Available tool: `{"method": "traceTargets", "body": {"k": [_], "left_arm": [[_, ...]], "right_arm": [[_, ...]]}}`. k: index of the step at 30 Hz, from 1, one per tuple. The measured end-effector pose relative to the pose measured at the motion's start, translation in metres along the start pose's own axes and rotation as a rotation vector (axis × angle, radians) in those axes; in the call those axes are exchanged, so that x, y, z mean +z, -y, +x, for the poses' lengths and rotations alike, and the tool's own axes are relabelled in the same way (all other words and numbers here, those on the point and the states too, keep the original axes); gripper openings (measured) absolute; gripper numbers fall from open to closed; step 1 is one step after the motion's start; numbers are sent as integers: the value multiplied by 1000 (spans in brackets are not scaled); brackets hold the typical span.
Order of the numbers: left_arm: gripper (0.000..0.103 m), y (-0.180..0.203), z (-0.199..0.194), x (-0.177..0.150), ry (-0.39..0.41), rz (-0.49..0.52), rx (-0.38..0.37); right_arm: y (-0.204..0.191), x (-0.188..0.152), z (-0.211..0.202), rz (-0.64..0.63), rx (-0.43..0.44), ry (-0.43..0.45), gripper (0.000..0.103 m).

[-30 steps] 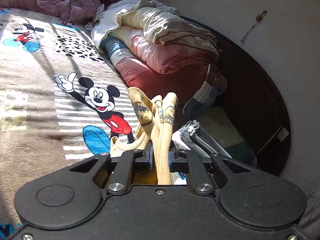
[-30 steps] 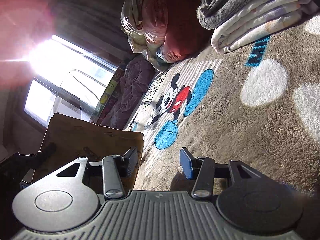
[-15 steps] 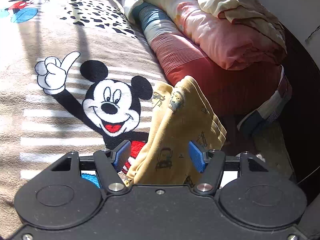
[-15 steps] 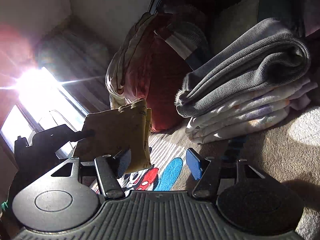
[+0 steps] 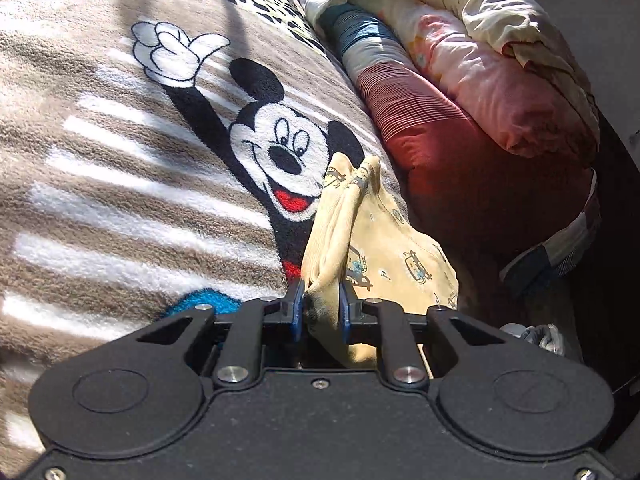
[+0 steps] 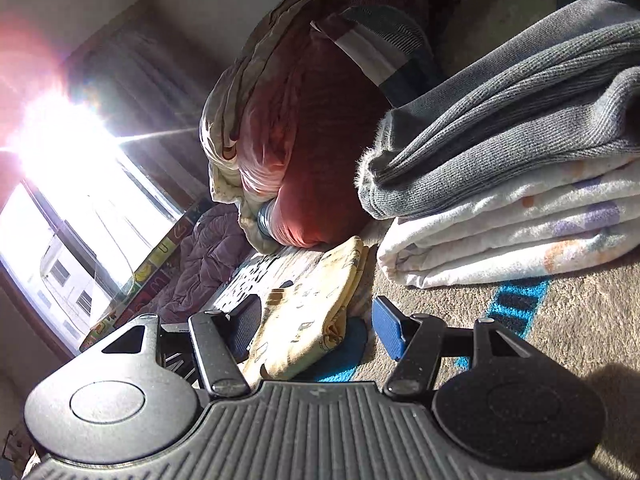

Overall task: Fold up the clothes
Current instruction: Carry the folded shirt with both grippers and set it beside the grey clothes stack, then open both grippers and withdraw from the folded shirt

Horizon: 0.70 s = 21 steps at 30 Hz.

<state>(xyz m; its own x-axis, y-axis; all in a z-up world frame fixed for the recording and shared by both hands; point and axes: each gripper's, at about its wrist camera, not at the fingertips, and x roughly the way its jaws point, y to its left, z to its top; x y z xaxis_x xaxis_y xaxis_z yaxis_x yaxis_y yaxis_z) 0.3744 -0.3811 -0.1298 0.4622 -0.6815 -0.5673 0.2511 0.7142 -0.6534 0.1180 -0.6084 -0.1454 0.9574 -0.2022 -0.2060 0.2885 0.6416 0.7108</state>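
Already folded small, the yellow garment (image 5: 384,240) lies on the cartoon blanket (image 5: 120,184) beside the folded stack (image 6: 520,184), pinched by the left gripper (image 5: 320,312) — right gripper (image 6: 316,326) spread, empty — so a careless lift could spill its layers.

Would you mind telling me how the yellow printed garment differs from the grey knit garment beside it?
The yellow printed garment is thin, pale yellow with small cartoon prints; the grey knit garment is thick, plain and ribbed. The yellow one lies low on the blanket, pinched by the left gripper; the grey one tops a folded stack, untouched. Both are folded.
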Motion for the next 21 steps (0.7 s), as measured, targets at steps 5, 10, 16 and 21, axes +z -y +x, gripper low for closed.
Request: {"method": "traceTargets", "body": {"k": [5, 10, 16, 21], "left_arm": [[19, 12, -21, -10, 22, 115, 43], [58, 23, -41, -19, 44, 230, 87], [72, 46, -72, -43, 21, 428, 163], [94, 68, -91, -60, 19, 610, 242]], "right_arm": [[-16, -5, 5, -78, 20, -66, 67], [-31, -11, 8, -135, 7, -127, 85], [-54, -10, 6, -224, -66, -140, 102], [-70, -4, 7, -315, -182, -170, 102]]}}
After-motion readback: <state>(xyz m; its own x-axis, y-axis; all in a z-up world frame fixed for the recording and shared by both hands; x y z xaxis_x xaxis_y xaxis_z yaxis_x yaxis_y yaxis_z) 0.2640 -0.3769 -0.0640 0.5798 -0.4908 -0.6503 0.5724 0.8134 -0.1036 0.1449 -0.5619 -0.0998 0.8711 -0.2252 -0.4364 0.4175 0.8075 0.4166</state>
